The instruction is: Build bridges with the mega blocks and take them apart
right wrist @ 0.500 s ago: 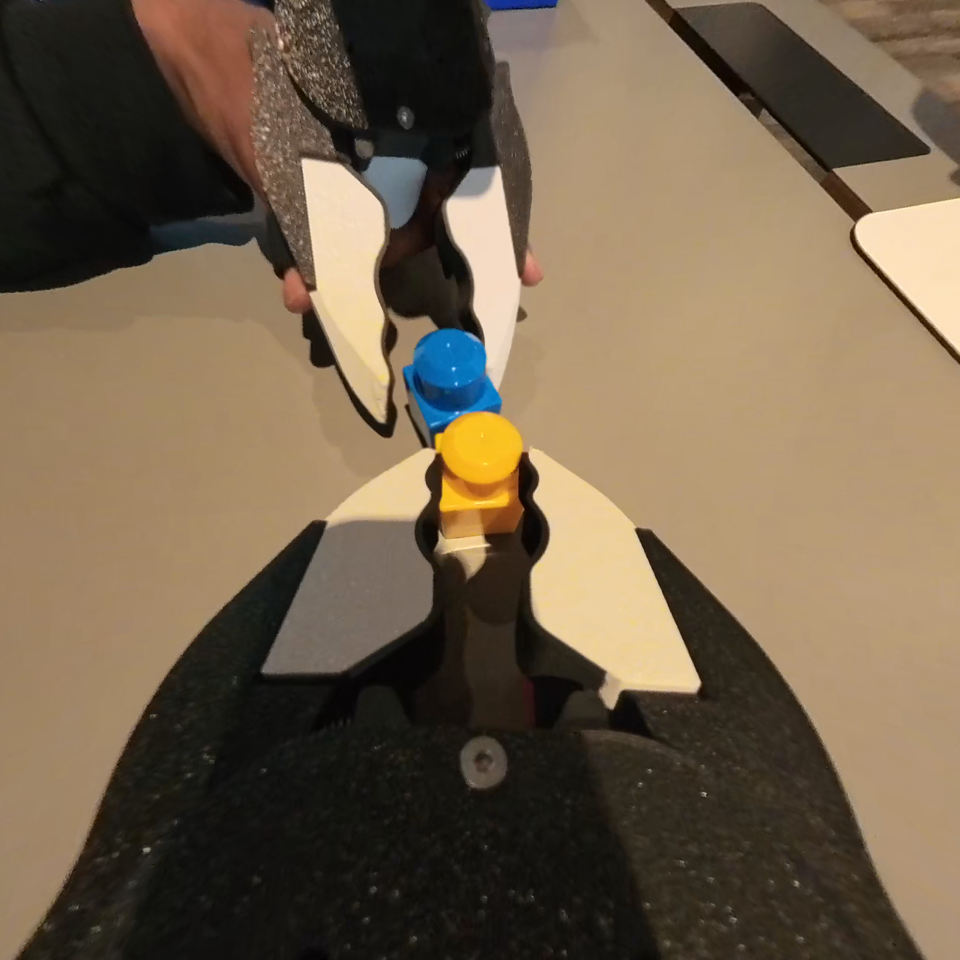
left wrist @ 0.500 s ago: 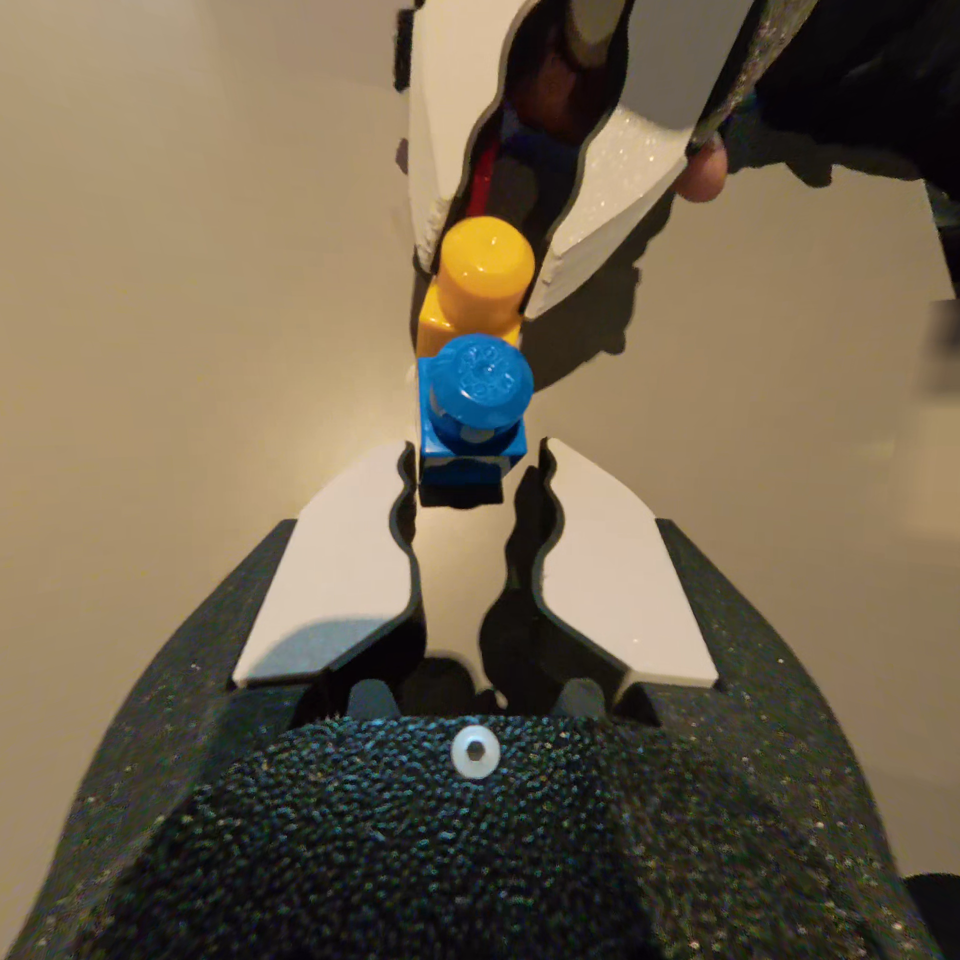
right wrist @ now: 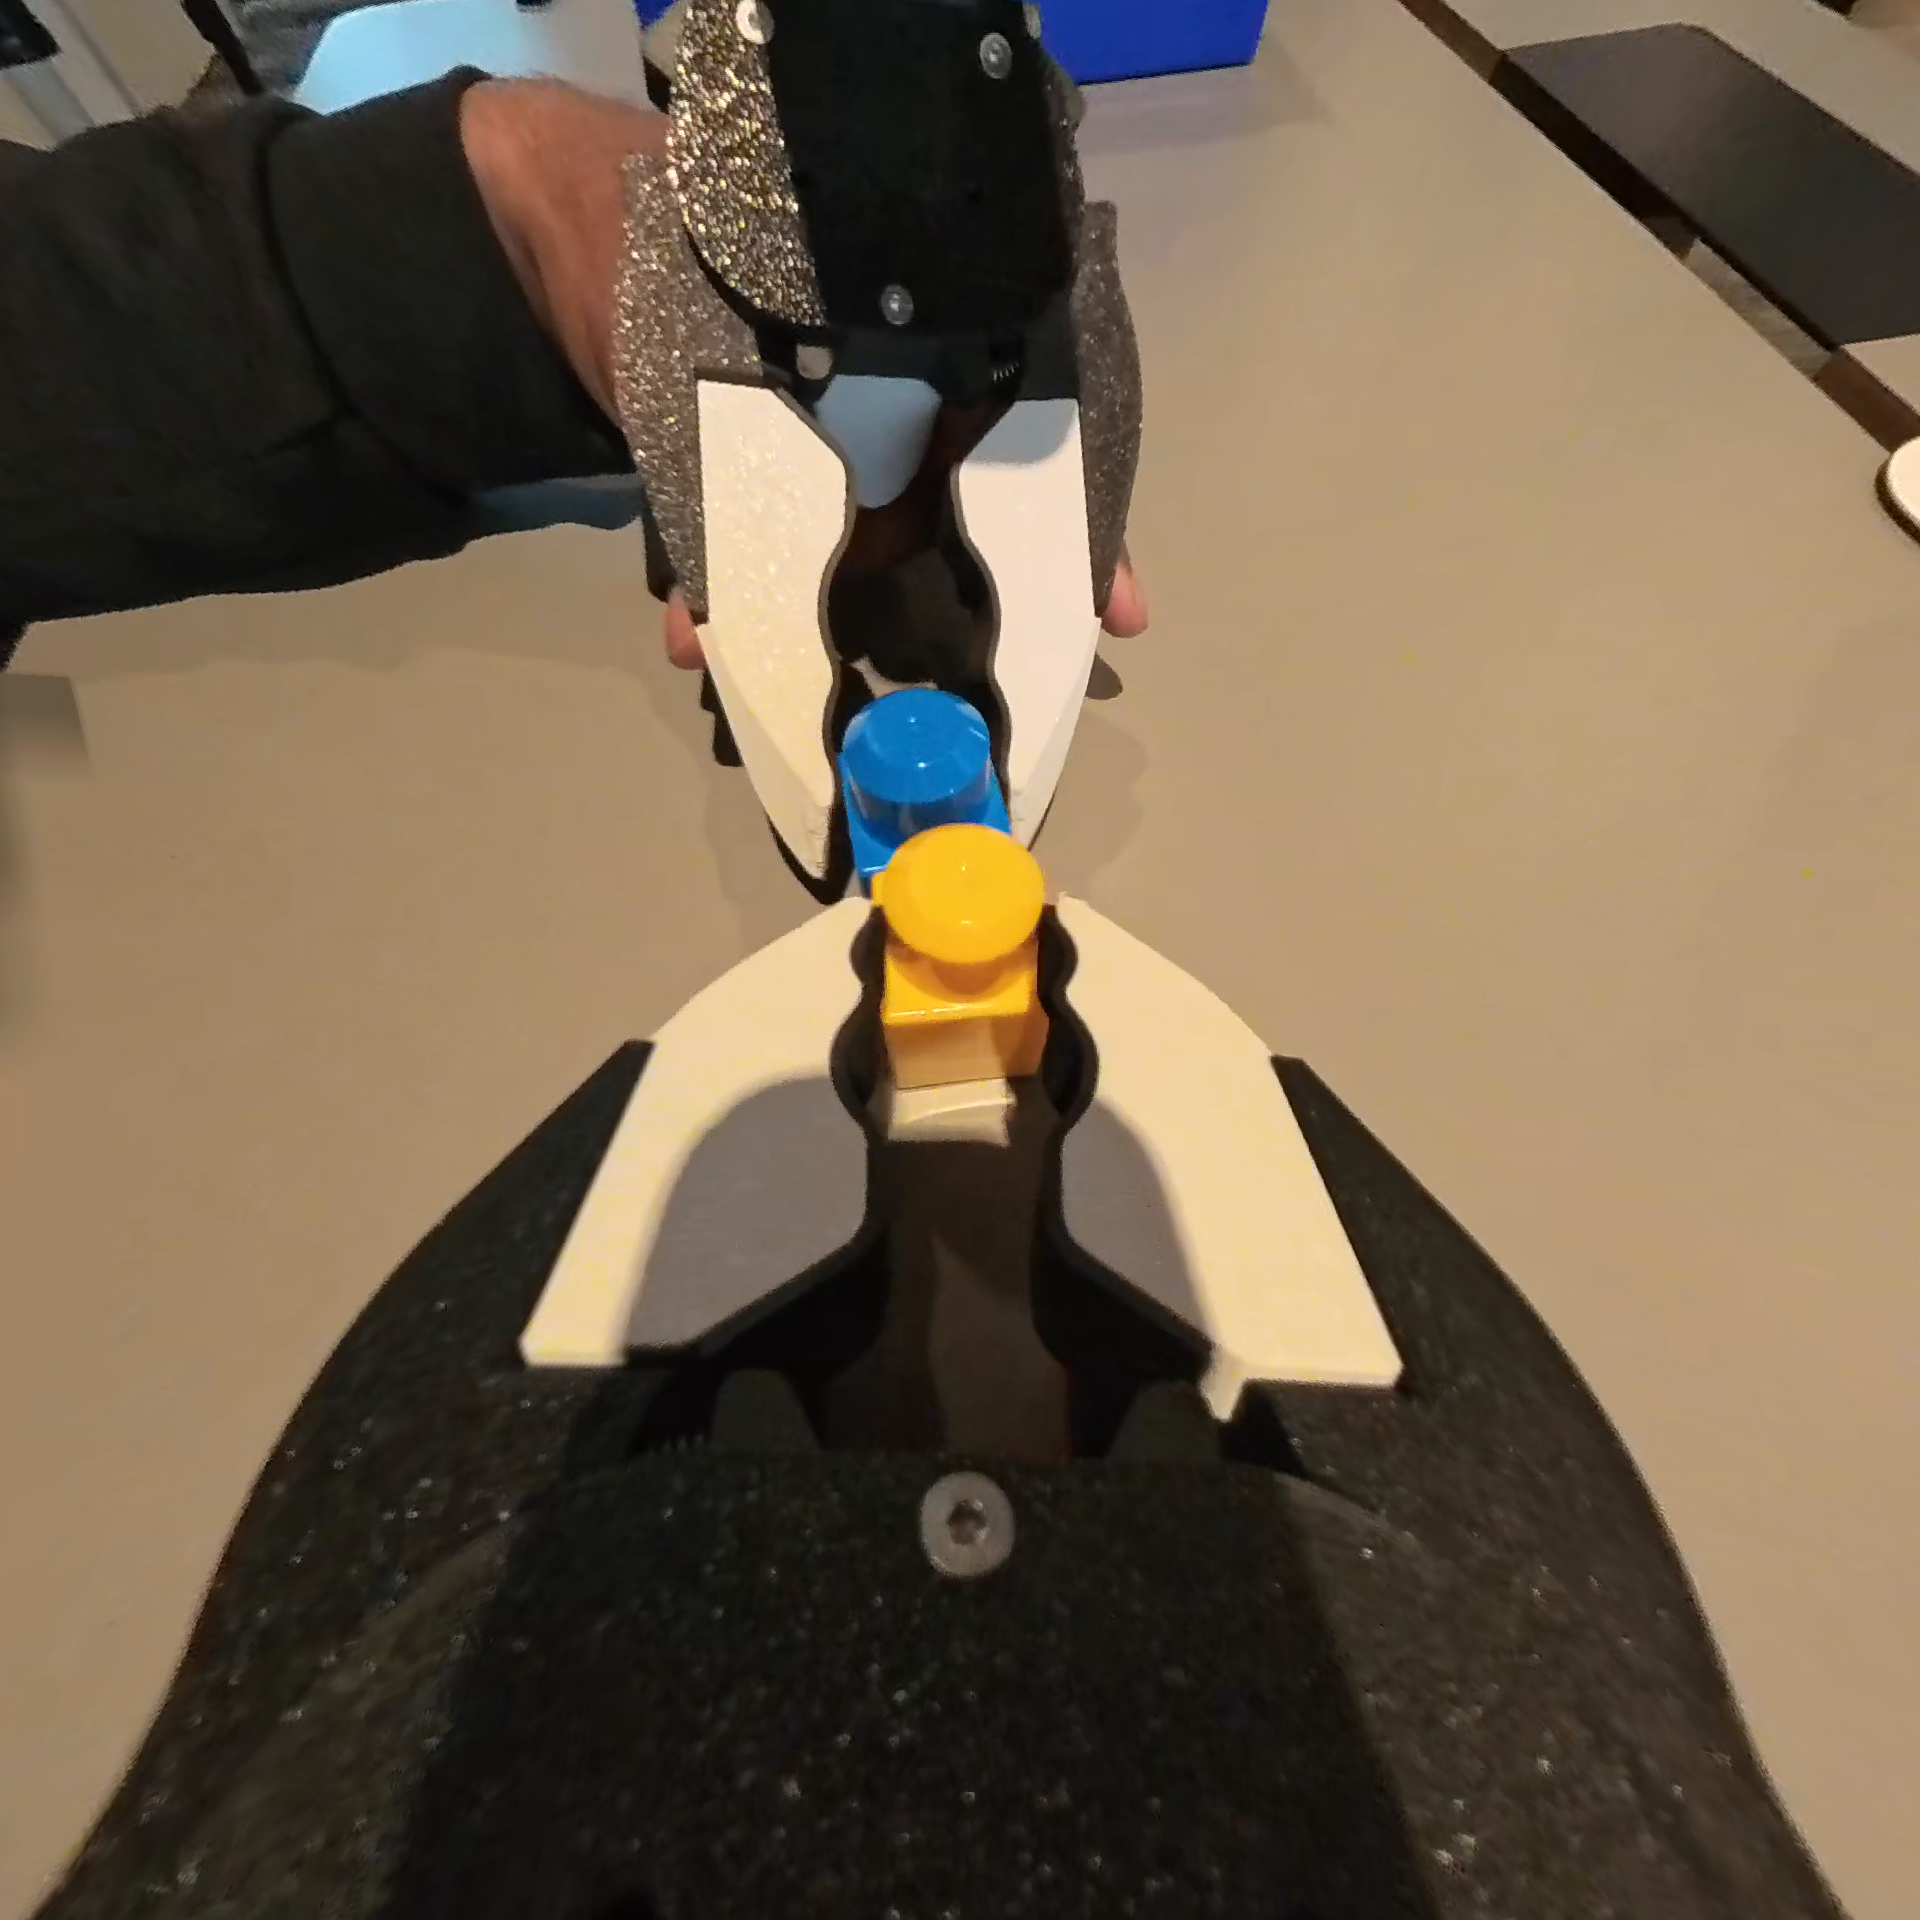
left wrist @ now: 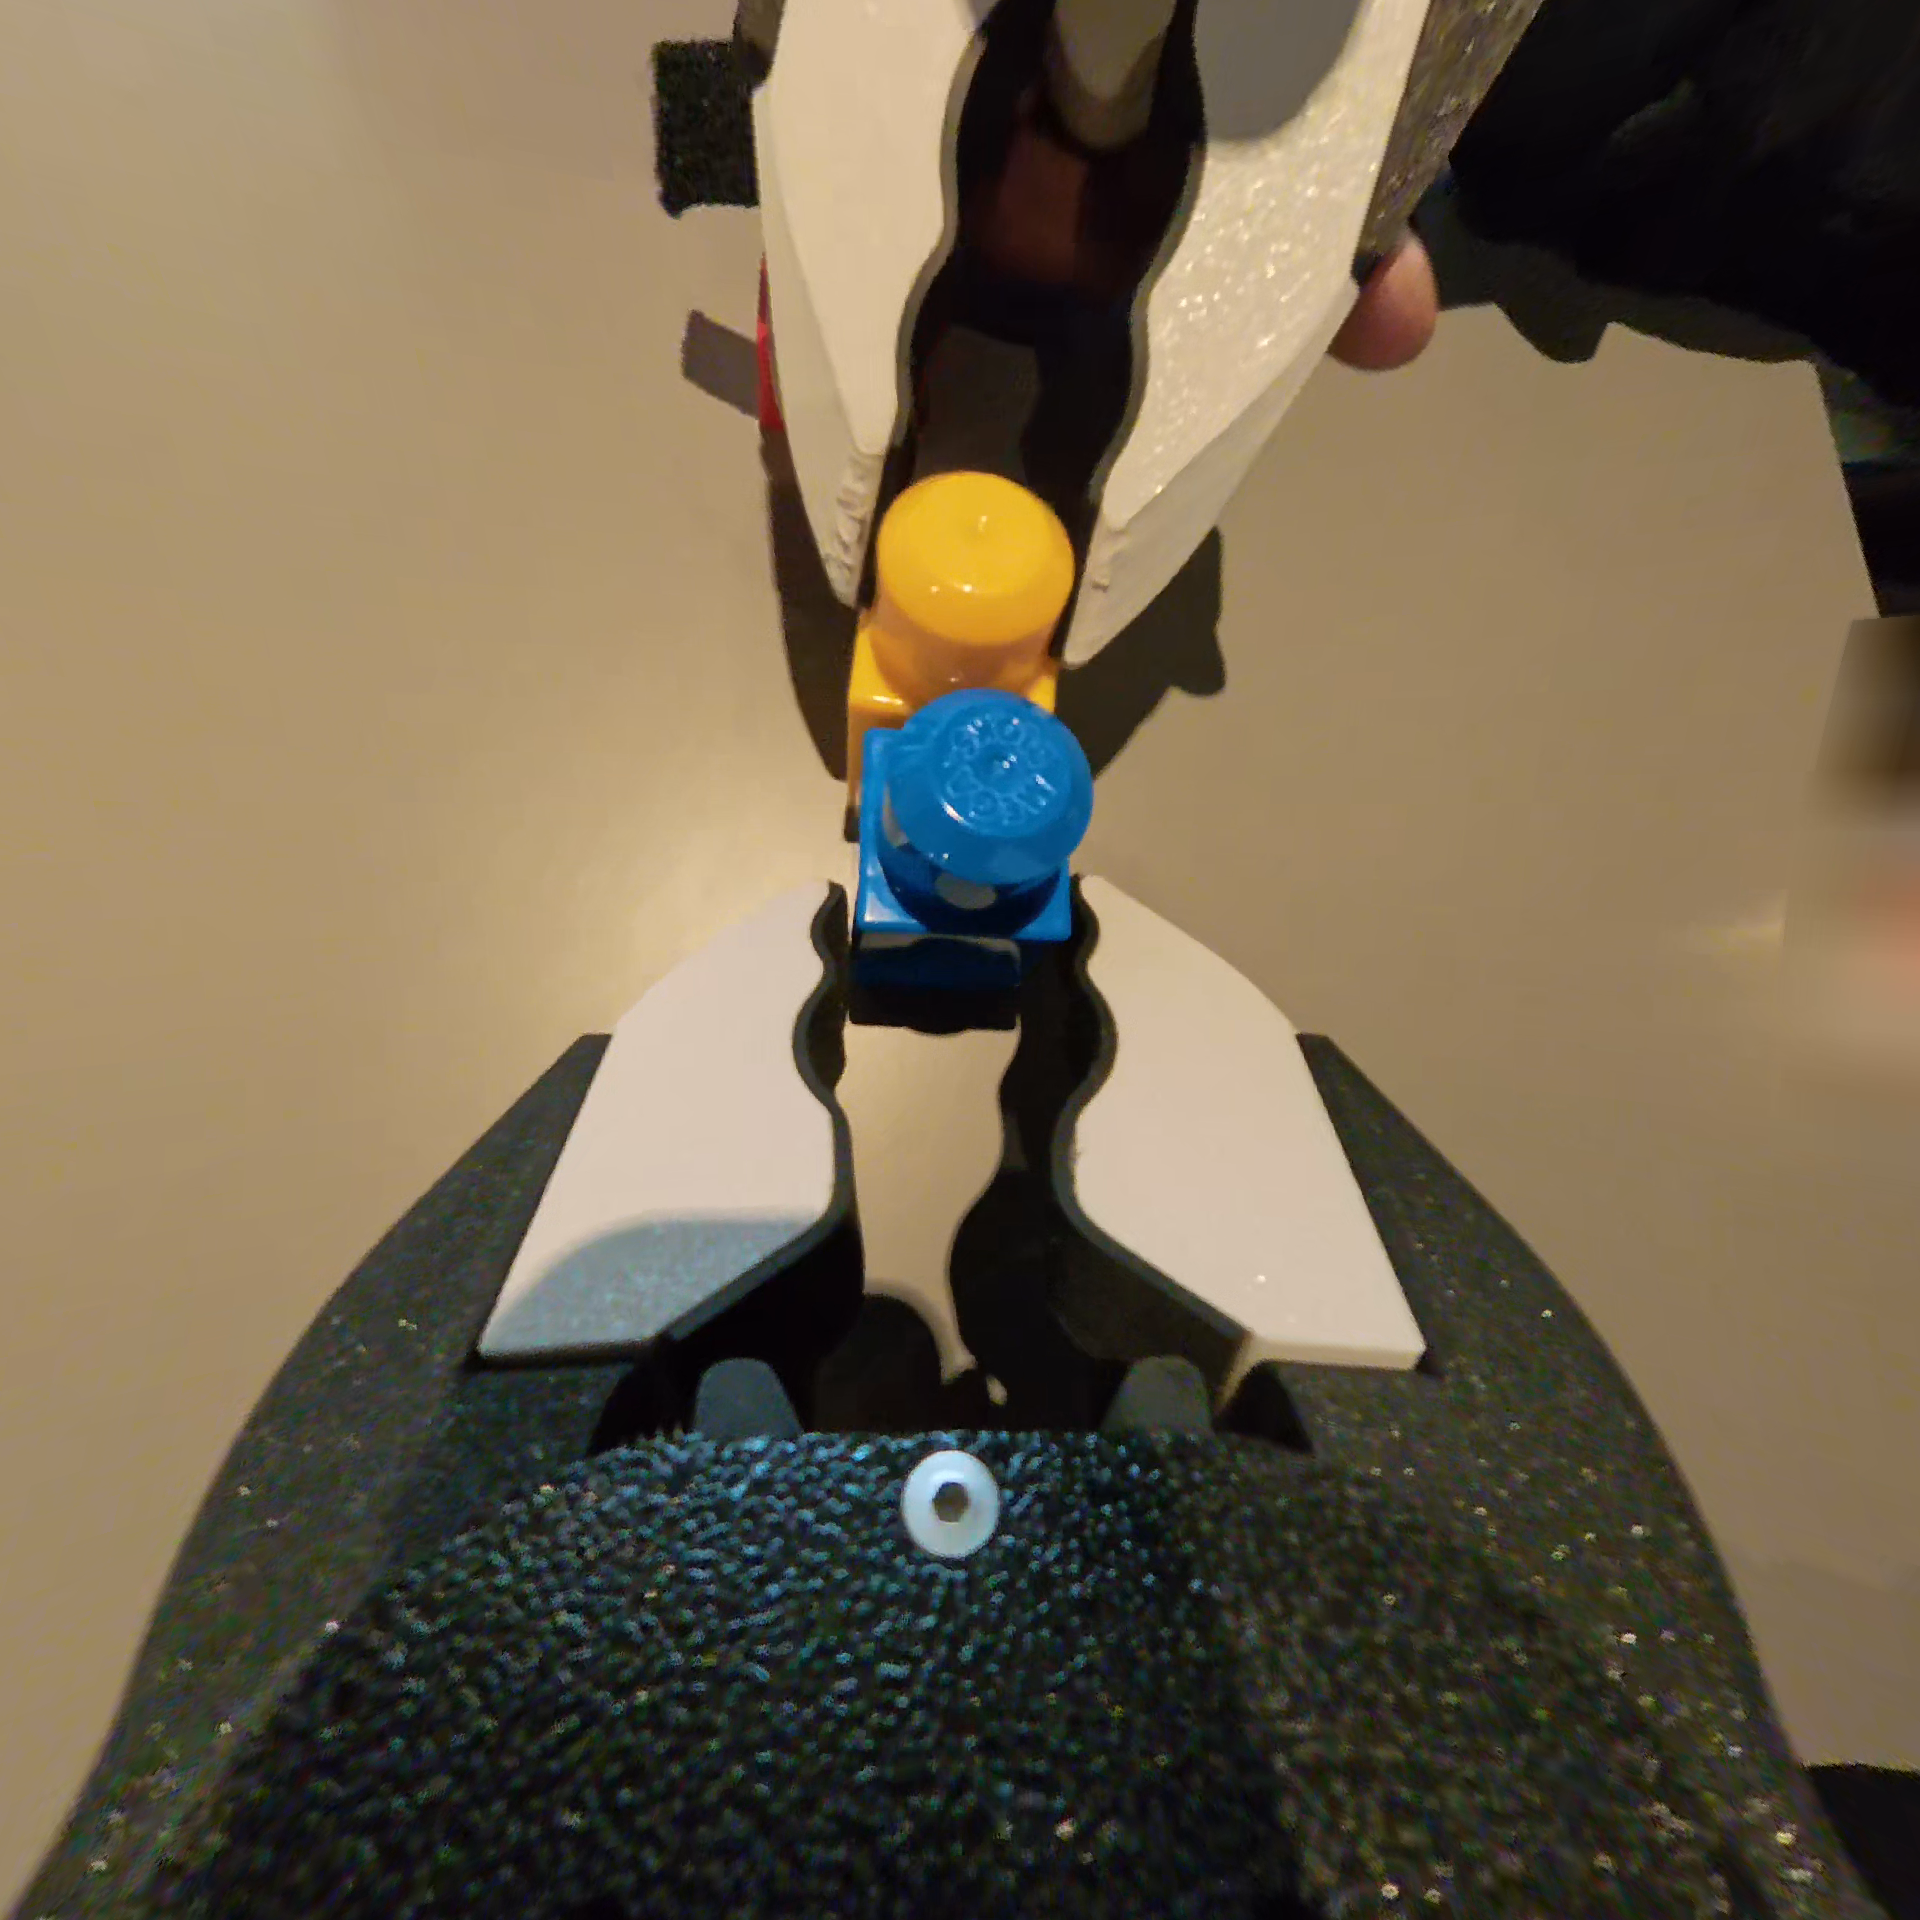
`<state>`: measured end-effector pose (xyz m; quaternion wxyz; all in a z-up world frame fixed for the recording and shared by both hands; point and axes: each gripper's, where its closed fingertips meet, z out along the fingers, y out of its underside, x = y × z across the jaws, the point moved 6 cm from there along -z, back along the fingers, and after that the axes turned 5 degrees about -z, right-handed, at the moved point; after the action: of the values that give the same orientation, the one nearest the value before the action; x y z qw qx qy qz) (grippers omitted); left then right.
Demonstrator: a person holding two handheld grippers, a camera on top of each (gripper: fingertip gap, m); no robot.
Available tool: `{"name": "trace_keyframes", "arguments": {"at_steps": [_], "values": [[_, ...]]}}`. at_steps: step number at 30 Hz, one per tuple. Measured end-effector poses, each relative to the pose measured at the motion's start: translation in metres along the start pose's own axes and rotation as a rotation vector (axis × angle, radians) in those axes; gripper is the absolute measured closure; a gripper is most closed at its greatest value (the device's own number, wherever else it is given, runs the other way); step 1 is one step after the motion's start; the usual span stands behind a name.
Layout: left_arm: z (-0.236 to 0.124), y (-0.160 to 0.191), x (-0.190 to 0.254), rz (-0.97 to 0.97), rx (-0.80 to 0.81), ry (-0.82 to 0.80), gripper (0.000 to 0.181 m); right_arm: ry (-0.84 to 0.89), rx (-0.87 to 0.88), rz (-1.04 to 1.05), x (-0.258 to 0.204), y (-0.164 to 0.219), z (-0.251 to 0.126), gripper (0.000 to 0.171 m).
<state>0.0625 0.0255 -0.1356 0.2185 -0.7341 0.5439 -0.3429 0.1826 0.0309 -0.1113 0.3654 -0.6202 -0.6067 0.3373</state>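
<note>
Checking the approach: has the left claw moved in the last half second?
Yes: in the right wrist view, the left claw has advanced toward the camera, its tips now flanking the blue block.

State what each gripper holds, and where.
Right gripper clamps the yellow block by its base sides. Left gripper flanks the blue block; contact unclear.

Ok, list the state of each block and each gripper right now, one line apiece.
blue block: upright on the table, stud up, against the yellow block, between the left gripper's fingertips.
yellow block: upright, stud up, gripped.
left gripper: open, fingertips flanking the blue block.
right gripper: shut on the yellow block.
</note>
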Motion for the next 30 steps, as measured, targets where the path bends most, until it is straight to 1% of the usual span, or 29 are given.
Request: {"name": "trace_keyframes", "arguments": {"at_steps": [18, 30], "values": [[0.0040, -0.0006, 0.0042, 0.005, -0.013, 0.021, 0.142, -0.042, 0.010, -0.055, -0.0033, 0.0019, -0.0016, 0.143], [0.0042, -0.0010, 0.0042, 0.003, -0.010, 0.022, 0.142, -0.030, 0.003, -0.073, -0.0034, 0.0022, -0.0008, 0.143]]}}
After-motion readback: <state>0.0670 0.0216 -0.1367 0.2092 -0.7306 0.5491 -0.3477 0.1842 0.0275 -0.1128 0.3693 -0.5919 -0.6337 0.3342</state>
